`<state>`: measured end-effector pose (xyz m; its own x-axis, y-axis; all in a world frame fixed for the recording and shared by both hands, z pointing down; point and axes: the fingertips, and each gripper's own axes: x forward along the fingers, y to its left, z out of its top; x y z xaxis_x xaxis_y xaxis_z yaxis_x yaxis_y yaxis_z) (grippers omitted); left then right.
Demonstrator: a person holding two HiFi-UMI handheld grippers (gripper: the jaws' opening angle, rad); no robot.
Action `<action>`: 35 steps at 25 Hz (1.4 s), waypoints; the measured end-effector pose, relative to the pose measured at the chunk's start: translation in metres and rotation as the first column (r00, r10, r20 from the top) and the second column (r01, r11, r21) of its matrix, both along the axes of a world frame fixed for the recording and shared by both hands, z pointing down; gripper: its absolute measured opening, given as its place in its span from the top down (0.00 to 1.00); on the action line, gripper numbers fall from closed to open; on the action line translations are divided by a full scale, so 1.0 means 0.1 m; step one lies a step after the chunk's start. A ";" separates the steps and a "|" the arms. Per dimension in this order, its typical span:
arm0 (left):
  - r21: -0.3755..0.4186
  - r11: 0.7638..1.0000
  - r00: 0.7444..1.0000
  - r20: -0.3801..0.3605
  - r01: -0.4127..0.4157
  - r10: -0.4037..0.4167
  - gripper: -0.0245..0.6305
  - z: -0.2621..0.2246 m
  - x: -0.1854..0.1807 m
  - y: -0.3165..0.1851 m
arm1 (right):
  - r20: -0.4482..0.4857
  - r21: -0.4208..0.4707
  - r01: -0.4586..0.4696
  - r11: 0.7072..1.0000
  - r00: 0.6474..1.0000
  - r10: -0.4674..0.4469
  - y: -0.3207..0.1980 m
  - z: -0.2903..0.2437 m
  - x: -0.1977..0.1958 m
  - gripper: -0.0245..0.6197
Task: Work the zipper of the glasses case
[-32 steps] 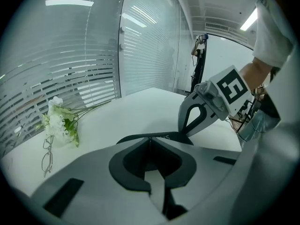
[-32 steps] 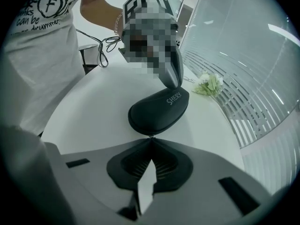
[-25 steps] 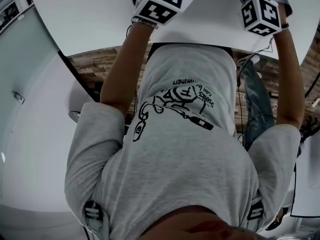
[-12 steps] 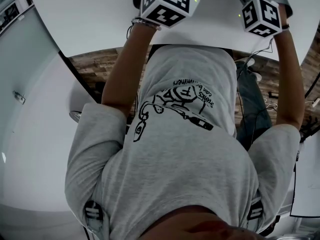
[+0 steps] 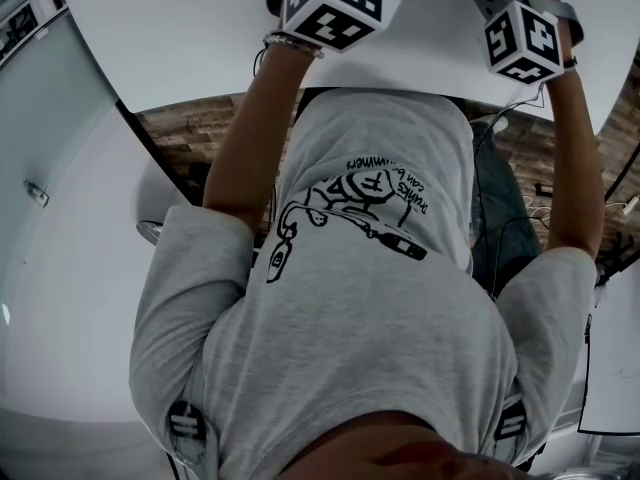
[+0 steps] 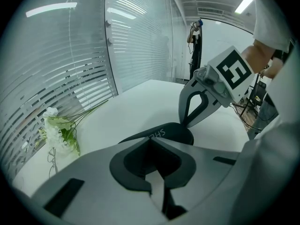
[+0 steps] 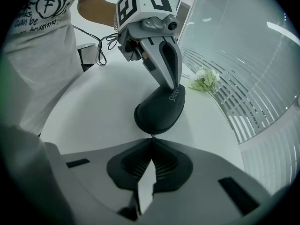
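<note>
A black glasses case point(image 7: 160, 109) lies on the white round table point(image 7: 93, 111). My right gripper point(image 7: 151, 138) is shut at the case's near end, with the small metal zipper pull point(image 7: 151, 135) pinched between its tips. My left gripper point(image 7: 174, 87) is shut too, its tips pressing on top of the case's far end beside the print. In the left gripper view, the left gripper point(image 6: 149, 140) sits over the case point(image 6: 173, 134) and the right gripper point(image 6: 184, 124) meets the far end. The head view shows only the two marker cubes point(image 5: 335, 3) point(image 5: 522, 40), not the case.
A sprig of white flowers point(image 6: 58, 130) point(image 7: 205, 80) lies near the table's edge by the glass wall with blinds point(image 6: 70, 69). Cables point(image 7: 101, 46) hang off the table's side next to the person's grey T-shirt point(image 5: 370, 298).
In the head view the left marker cube has shifted slightly right and the right cube has tipped a little. Both hands stay at the top of the table.
</note>
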<state>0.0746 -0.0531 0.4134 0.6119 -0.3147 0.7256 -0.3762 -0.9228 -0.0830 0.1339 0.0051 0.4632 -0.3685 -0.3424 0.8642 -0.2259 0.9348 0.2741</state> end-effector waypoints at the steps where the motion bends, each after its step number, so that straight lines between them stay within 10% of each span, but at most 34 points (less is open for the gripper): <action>1: -0.001 1.000 1.000 0.000 0.000 0.000 0.93 0.00 0.01 0.00 | 0.002 -0.003 -0.003 1.000 1.000 0.003 0.02 0.00 0.00 0.96; 35: 0.006 1.000 1.000 0.018 0.002 -0.002 0.93 0.10 0.03 -0.02 | 0.145 -0.085 -0.242 0.966 0.957 0.253 0.28 0.08 -0.36 0.95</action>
